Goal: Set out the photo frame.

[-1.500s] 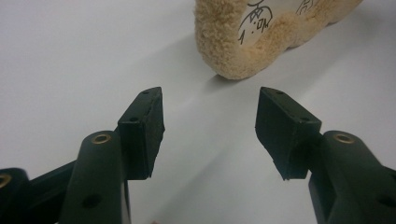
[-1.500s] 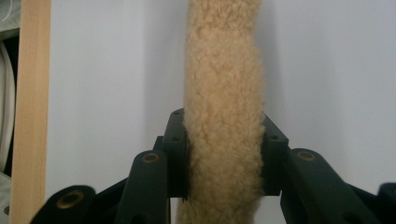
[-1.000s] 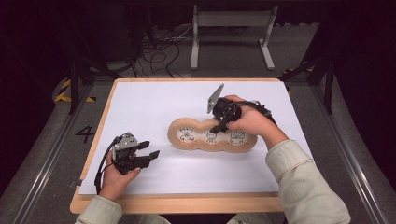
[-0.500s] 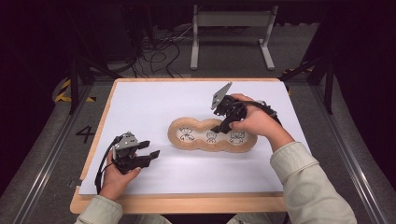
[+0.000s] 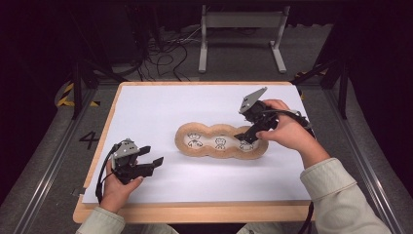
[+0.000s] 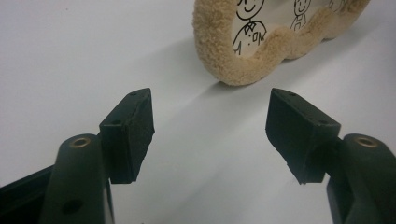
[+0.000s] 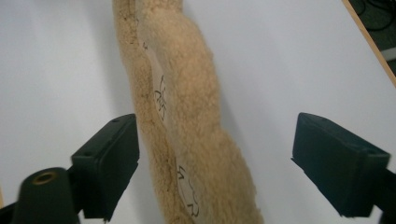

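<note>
The fleecy tan mat (image 5: 221, 141) is seen flat at the table's (image 5: 146, 105) middle, long axis left to right, its right end straddled by the right tool (image 5: 245, 137), held apart, while the left tool (image 5: 151, 162), also apart, is kept well off at near left.

Your left gripper (image 5: 152, 163) sits low at the near left, jaws spread wide. Your right gripper (image 5: 245, 137) tilts downward, jaws wide apart too.
</note>
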